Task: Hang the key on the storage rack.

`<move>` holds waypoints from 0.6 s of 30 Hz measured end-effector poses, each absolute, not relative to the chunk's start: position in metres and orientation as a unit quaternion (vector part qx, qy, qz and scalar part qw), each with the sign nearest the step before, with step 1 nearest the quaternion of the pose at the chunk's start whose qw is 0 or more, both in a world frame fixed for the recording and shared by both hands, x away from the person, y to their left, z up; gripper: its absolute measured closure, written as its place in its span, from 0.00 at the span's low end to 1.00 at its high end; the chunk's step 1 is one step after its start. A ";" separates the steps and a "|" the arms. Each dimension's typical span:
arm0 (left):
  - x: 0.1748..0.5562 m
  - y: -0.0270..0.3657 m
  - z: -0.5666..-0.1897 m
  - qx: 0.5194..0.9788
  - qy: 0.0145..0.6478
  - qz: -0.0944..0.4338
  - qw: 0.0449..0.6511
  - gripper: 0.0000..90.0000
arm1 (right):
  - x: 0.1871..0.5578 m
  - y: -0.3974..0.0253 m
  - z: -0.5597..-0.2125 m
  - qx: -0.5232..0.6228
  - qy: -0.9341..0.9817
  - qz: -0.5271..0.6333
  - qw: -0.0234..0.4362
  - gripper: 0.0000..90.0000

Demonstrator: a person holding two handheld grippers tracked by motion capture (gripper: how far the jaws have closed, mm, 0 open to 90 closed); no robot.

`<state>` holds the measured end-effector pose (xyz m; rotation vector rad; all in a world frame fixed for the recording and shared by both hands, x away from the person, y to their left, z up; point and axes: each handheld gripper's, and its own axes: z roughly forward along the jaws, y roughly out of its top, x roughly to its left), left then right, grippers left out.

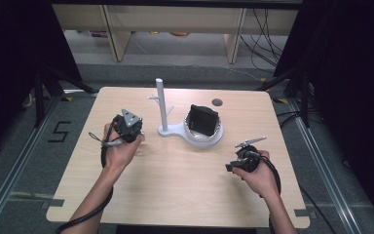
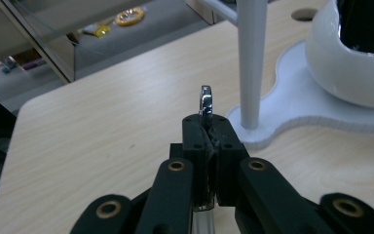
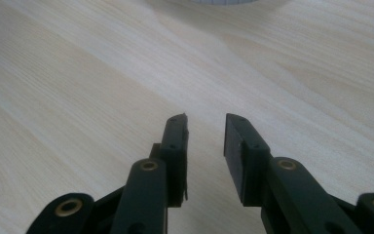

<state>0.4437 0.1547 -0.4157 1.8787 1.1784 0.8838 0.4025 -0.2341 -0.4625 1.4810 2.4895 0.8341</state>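
Observation:
A white stand rises mid-table, its thin pole point(image 1: 160, 105) point(image 2: 251, 58) fixed to a flat base point(image 1: 174, 130) point(image 2: 297, 112). The base carries a white bowl point(image 1: 209, 139) point(image 2: 350, 68) with a black object point(image 1: 203, 119) point(image 2: 370, 24) inside. My left gripper point(image 1: 139, 136) point(image 2: 207, 122) hovers just left of the pole, shut on a small shiny metal piece point(image 2: 205, 100) that pokes up between its jaws. My right gripper point(image 1: 231, 167) point(image 3: 205, 122) sits at the front right, open over bare wood with nothing between its jaws.
A round hole point(image 1: 217, 102) point(image 2: 304, 13) is cut in the tabletop point(image 1: 175, 190) behind the bowl. Beyond the far edge are wooden furniture legs point(image 1: 117, 34), cables and yellow rings point(image 2: 129, 16) on the floor. Black curtains flank both sides.

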 end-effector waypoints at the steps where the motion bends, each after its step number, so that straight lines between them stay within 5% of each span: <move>1: 0.445 0.155 -0.414 0.729 0.460 0.346 0.370 0.96 | 0.403 -0.234 -0.463 0.490 0.824 0.277 0.063 0.79; 18: 0.450 0.141 -0.387 0.699 0.461 0.379 0.395 0.96 | 0.399 -0.231 -0.456 0.487 0.824 0.282 0.066 0.79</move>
